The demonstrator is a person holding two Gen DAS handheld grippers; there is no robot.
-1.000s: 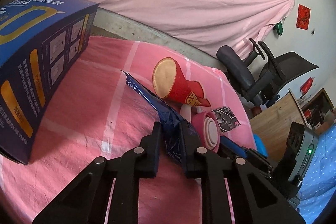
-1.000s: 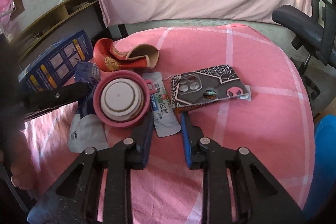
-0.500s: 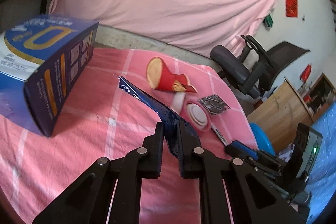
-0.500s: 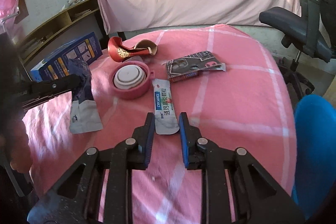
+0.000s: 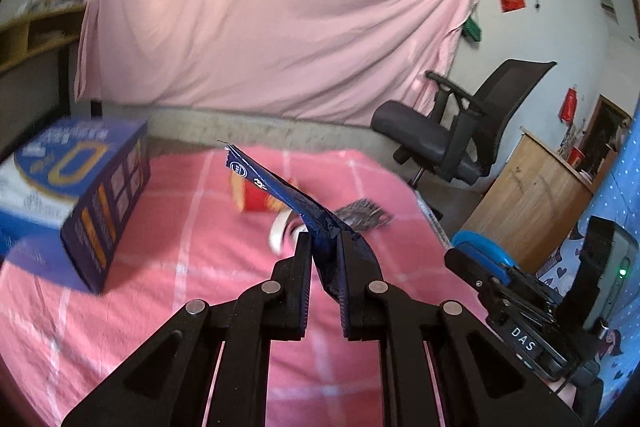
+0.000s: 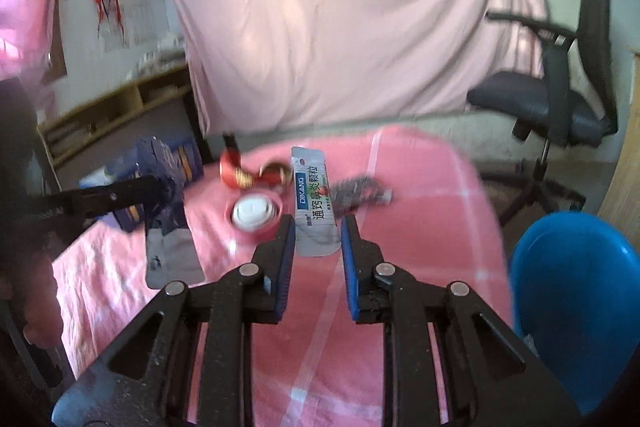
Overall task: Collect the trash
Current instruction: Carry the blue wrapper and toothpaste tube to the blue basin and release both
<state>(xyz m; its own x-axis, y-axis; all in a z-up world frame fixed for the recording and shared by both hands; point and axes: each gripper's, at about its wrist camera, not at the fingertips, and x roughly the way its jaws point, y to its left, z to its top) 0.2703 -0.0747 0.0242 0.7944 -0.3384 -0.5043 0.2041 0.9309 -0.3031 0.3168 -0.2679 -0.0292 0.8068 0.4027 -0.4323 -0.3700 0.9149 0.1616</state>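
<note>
Wrapper (image 5: 280, 189), dark blue foil, sits pinched between the narrow fingers of the left gripper (image 5: 324, 243) and is held above the pink checked tablecloth (image 5: 192, 227), its free end sticking up and away from the tips; in the right wrist view we see its silvery inner side hanging down from the same gripper at the left. We record the right gripper (image 6: 318, 227) with the white sachet (image 6: 314, 201) standing upright between its blue-padded fingers (image 6: 286, 255); the lower edge of the sachet sits between the pads, but we cannot tell whether they press it, as a gap shows on either side. On the cloth beyond we note a crushed red paper cup (image 6: 240, 173), a pink round lid with a white centre (image 6: 254, 213) and a dark patterned packet (image 6: 360, 189), all blurred. A blue carton (image 5: 76, 187) stands at the left of the table. A blue bin (image 6: 576, 303) is beside the table edge, at the right.
</note>
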